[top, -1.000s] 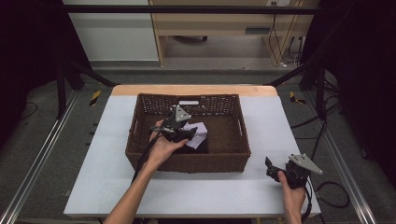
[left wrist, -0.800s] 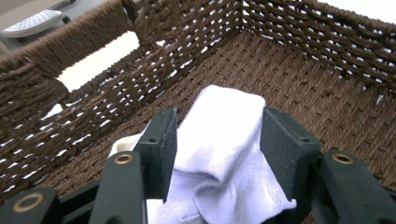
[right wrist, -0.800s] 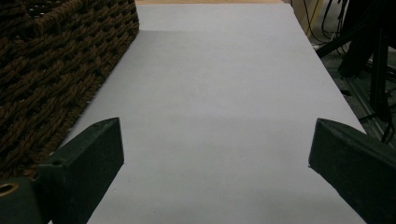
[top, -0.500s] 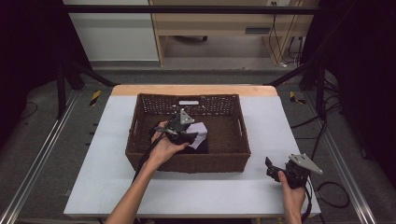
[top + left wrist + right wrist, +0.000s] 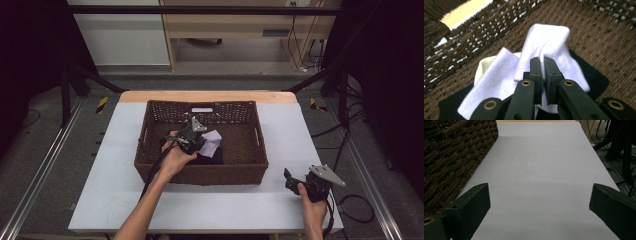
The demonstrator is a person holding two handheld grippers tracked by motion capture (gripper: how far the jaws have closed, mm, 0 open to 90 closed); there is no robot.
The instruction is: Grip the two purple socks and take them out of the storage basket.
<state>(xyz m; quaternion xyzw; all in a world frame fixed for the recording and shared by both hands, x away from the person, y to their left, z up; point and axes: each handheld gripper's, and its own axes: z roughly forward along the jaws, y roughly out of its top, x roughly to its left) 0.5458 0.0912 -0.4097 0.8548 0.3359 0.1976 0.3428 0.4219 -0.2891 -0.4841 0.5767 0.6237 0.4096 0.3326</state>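
Observation:
My left gripper (image 5: 201, 144) reaches into the brown wicker basket (image 5: 200, 176). Its jaws have just been closing. In the left gripper view they stand together (image 5: 543, 60) with a raised fold of the white cloth (image 5: 549, 40) pinched between the tips. The white cloth (image 5: 213, 138) lies on a black cloth (image 5: 212, 159) (image 5: 596, 77) on the basket floor. A cream cloth (image 5: 484, 65) peeks out beneath it. My right gripper (image 5: 288, 178) rests at the table's front right, open (image 5: 540, 200), with bare tabletop between its fingers.
The basket's woven walls (image 5: 474, 37) enclose the left gripper on all sides. The basket's right wall (image 5: 451, 157) stands just left of the right gripper. The white table (image 5: 300, 130) (image 5: 541, 157) ends close behind the right hand.
The left gripper has shifted slightly over the white cloth inside the basket. The right hand and its gripper have stayed put.

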